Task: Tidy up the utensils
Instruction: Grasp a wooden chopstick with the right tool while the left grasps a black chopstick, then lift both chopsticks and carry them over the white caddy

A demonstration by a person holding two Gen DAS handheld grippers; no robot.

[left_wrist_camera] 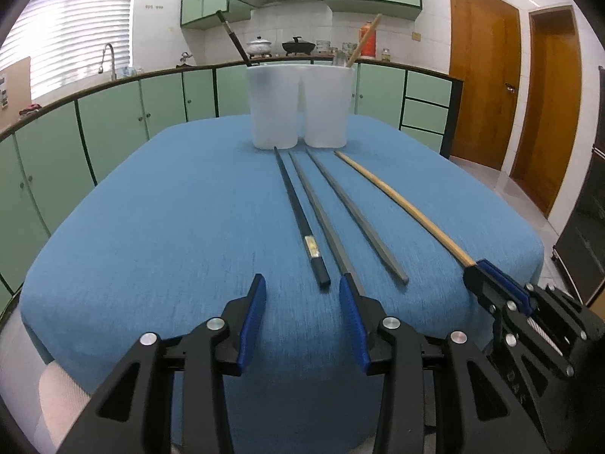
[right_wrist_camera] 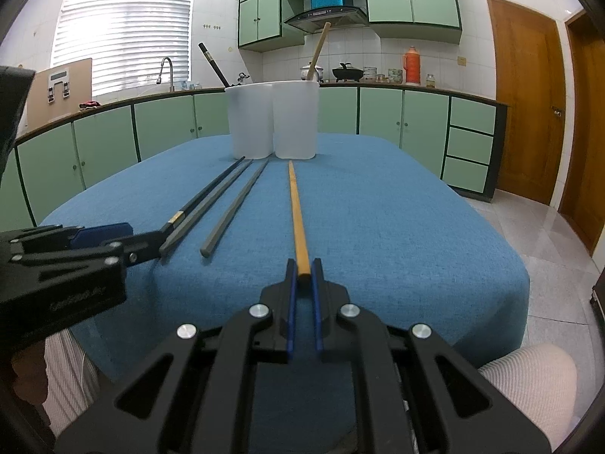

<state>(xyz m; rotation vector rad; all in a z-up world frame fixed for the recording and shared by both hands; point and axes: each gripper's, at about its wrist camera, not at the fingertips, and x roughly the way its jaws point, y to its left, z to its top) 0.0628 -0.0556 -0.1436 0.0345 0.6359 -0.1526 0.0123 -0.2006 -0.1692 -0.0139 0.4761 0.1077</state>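
White holder (left_wrist_camera: 300, 108), two chopsticks (left_wrist_camera: 234, 39) inside

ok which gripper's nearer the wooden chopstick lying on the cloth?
Right. The right gripper has its fingers around the near end of the wooden chopstick. The left gripper sits open further left, by the dark chopstick ends.

Matt woven tablecloth (right_wrist_camera: 378, 227), wooden chopstick (right_wrist_camera: 297, 208)

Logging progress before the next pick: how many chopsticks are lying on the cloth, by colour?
Black chopstick: 1
Grey chopsticks: 2
Wooden chopstick: 1, its near end between the right gripper fingers
Total: 4
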